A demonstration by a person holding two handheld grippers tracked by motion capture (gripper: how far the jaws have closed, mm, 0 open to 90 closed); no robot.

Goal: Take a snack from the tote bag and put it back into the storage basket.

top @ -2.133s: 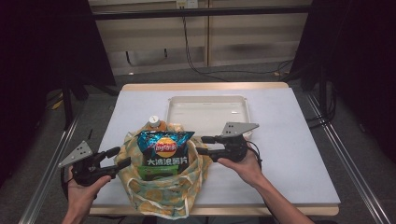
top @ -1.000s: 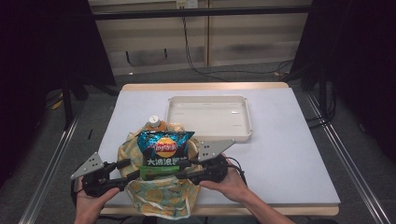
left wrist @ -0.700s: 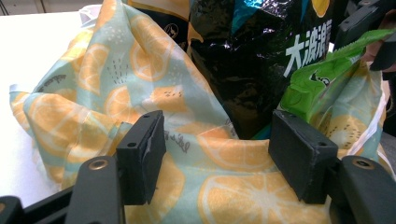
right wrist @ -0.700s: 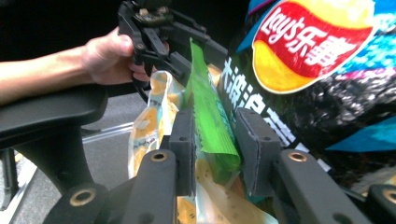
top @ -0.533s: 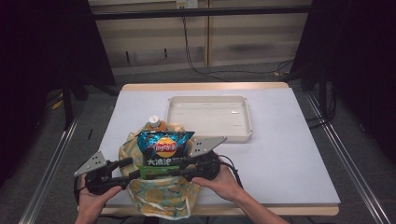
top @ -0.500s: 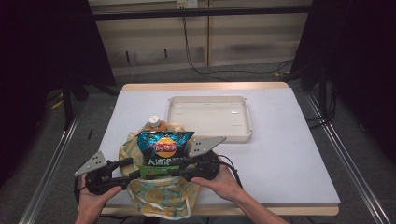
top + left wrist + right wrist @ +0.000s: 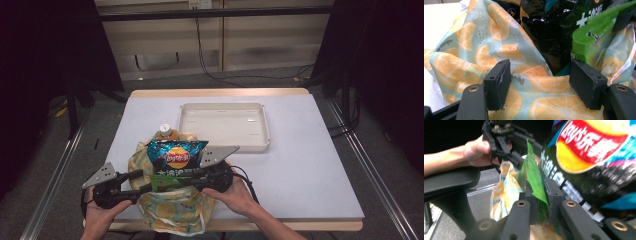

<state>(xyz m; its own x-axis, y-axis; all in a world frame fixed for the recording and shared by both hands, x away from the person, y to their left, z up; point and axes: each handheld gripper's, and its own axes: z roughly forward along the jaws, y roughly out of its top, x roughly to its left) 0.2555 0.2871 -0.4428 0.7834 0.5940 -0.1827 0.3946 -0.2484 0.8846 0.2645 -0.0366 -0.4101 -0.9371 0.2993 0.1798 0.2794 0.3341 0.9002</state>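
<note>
At the near edge of the table [image 7: 310, 165] sits the orange-print cloth bag [image 7: 172, 212]. The left tool [image 7: 540, 87] stands open around a fold of it, pads clear. The right tool [image 7: 541, 202] has just been closing and now pinches the green packet [image 7: 535, 182] beside the crisp bag [image 7: 175, 157]. A bottle [image 7: 165, 132] rises behind; farther back lies the white tray [image 7: 225, 145].
</note>
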